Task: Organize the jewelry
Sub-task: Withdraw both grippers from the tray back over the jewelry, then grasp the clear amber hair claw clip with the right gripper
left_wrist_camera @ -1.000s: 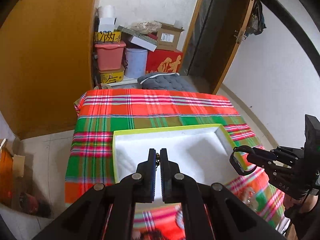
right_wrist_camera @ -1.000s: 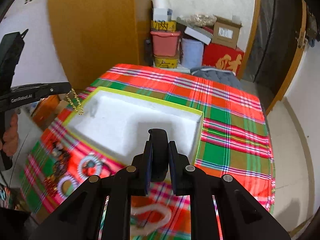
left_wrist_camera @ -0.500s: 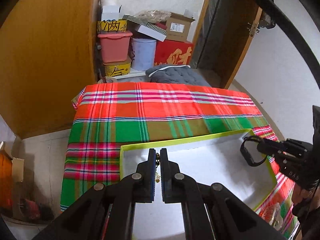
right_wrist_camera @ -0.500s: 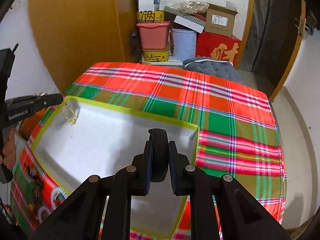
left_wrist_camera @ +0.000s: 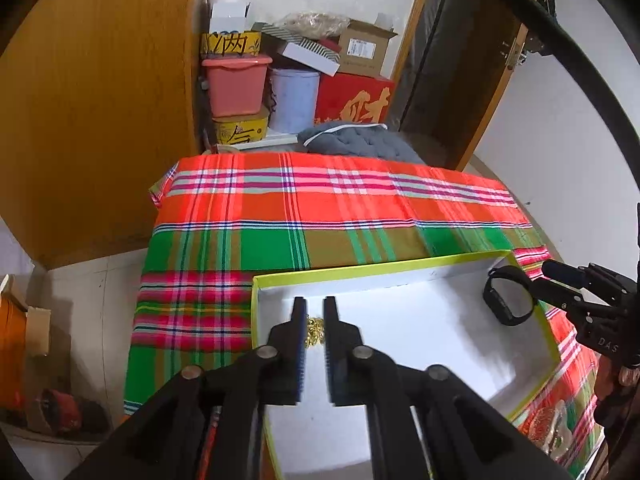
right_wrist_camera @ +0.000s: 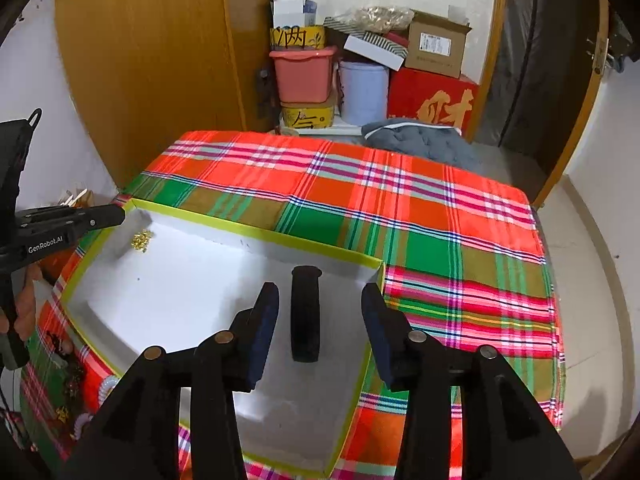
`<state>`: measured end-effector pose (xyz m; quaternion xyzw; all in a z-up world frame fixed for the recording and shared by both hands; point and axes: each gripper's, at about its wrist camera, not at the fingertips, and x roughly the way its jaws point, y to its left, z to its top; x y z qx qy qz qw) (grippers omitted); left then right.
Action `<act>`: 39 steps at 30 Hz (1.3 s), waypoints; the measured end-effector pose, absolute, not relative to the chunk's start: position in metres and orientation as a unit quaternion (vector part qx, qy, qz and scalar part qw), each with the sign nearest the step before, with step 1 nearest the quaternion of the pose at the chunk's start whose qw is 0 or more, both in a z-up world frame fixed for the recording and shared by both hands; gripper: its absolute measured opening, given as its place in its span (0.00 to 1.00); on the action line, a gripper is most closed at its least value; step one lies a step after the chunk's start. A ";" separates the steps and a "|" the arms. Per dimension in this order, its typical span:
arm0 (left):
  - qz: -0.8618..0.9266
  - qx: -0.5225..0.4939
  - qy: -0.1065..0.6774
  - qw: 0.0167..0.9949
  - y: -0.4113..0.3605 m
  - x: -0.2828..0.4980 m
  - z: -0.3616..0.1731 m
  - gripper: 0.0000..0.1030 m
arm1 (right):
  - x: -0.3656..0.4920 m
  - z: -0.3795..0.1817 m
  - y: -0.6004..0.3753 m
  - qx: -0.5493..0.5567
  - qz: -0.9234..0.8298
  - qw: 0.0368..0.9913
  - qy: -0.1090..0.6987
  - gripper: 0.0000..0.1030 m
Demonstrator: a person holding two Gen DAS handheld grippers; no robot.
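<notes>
A white tray with a yellow-green rim [left_wrist_camera: 360, 271] [right_wrist_camera: 256, 233] lies on the plaid tablecloth. A gold chain [left_wrist_camera: 315, 330] [right_wrist_camera: 141, 239] lies bunched in the tray's far left corner. My left gripper [left_wrist_camera: 315, 307] [right_wrist_camera: 120, 211] is open just above the chain. A black bangle [right_wrist_camera: 305, 312] [left_wrist_camera: 507, 296] stands on edge in the tray's far right corner. My right gripper [right_wrist_camera: 318, 294] [left_wrist_camera: 550, 270] is open around the bangle, with both pads apart from it.
More jewelry [right_wrist_camera: 70, 384] [left_wrist_camera: 550, 434] lies on the cloth at the tray's near side. Boxes, a pink bin [right_wrist_camera: 303, 74] and a grey cushion [right_wrist_camera: 416, 142] are stacked beyond the table by a wooden cabinet. The table's far half shows bare cloth [right_wrist_camera: 360, 196].
Both grippers moved forward over the tray and opened. The gold chain dropped from the left gripper into the tray; the black bangle left the right gripper's grasp.
</notes>
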<state>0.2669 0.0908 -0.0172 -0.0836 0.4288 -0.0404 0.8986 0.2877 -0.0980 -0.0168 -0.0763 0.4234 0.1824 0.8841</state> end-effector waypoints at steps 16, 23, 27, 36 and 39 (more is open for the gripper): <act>-0.012 -0.078 0.401 0.913 0.075 0.160 0.014 0.32 | 0.185 0.015 -0.104 -0.063 0.200 0.890 0.406 0.43; 0.000 -0.086 0.402 0.912 0.064 0.109 0.020 0.32 | 0.139 0.019 -0.106 -0.056 0.209 0.884 0.413 0.43; 0.003 -0.079 0.409 0.909 0.057 0.087 0.017 0.32 | 0.119 0.019 -0.107 -0.053 0.214 0.881 0.418 0.43; -0.002 -0.077 0.411 0.908 0.046 0.053 0.015 0.32 | 0.087 0.017 -0.114 -0.043 0.219 0.880 0.419 0.43; -0.002 -0.085 0.414 0.906 0.045 0.048 0.014 0.32 | 0.081 0.015 -0.115 -0.044 0.220 0.878 0.423 0.43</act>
